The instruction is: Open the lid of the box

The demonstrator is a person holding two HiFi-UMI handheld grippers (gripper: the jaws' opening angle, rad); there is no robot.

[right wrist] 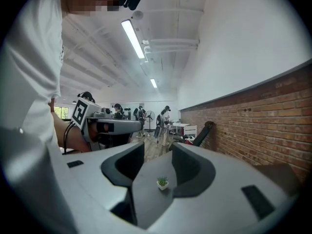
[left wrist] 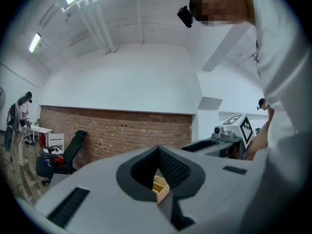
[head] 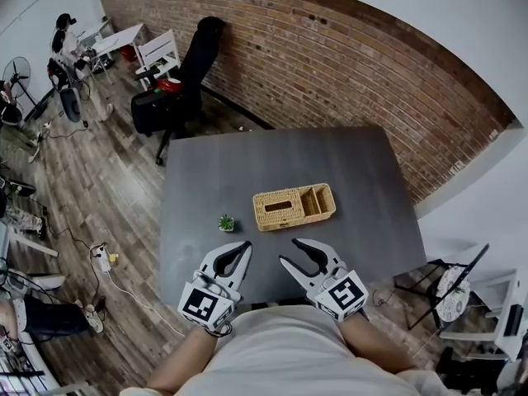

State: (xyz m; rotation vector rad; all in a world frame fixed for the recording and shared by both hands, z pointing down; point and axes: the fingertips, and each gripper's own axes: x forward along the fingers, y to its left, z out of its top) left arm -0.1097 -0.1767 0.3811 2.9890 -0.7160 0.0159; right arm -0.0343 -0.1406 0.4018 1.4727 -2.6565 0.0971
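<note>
A woven wicker box [head: 294, 206] lies on the dark grey table [head: 363, 180], its lid with a slot on the left part and open compartments on the right. Both grippers hover over the table's near edge, short of the box. My left gripper [head: 246, 246] has its jaw tips together with nothing held. In the left gripper view [left wrist: 157, 150] a corner of the box [left wrist: 161, 186] shows through the hollow behind the tips. My right gripper [head: 290, 252] stands open and holds nothing; a clear gap parts its jaws in the right gripper view [right wrist: 158, 147].
A tiny potted plant [head: 225, 222] stands on the table left of the box, also seen between the right jaws [right wrist: 162, 182]. A black office chair [head: 186, 73] stands beyond the table by the brick wall [head: 355, 64]. A folding stand [head: 454, 291] is at the right.
</note>
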